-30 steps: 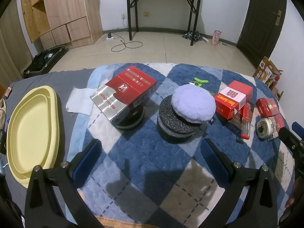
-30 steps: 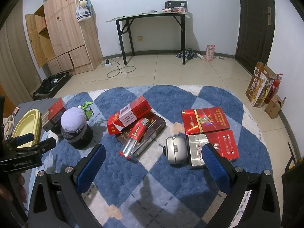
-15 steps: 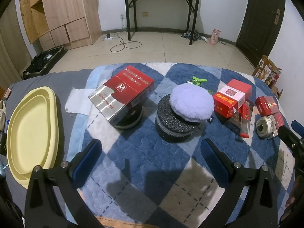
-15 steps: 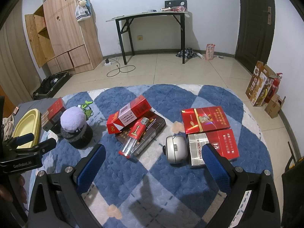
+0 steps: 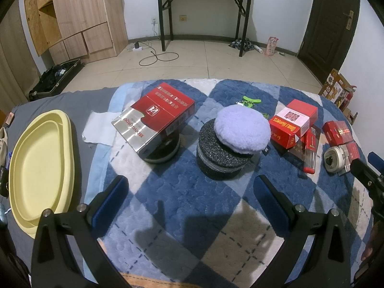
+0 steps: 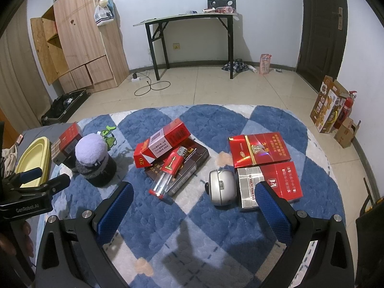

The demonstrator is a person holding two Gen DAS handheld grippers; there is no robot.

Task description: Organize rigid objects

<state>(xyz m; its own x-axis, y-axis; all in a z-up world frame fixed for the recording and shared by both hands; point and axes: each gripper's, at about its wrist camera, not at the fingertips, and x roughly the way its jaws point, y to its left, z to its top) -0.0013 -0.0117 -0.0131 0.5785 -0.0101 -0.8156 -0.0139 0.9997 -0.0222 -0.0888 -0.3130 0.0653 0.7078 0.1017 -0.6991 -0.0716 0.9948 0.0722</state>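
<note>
My left gripper [image 5: 189, 192] hangs open over the blue checked blanket [image 5: 182, 216], nothing between its fingers. Ahead of it a lilac pad [image 5: 241, 128] tops a black foam puck [image 5: 220, 160]; a red and silver carton [image 5: 153, 117] leans on a dark disc [image 5: 163, 150] to the left. My right gripper [image 6: 192, 201] is open too, just behind a red lighter [image 6: 168, 171] lying on a dark brown box [image 6: 184, 168], with a red pack [image 6: 160, 142] beyond. A silver round tin [image 6: 222, 187] and two flat red cartons [image 6: 259, 147] [image 6: 271, 183] lie to the right.
A yellow oval tray [image 5: 40, 165] rests at the blanket's left edge beside a white cloth [image 5: 102, 127]. A green clip [image 5: 250, 100] lies behind the pad. The left gripper's body [image 6: 31, 192] shows at the left of the right wrist view. Tiled floor, a folding table and a wardrobe stand behind.
The left wrist view has shifted slightly, so the objects sit a little further left in it. The right gripper has barely moved. Both stay open.
</note>
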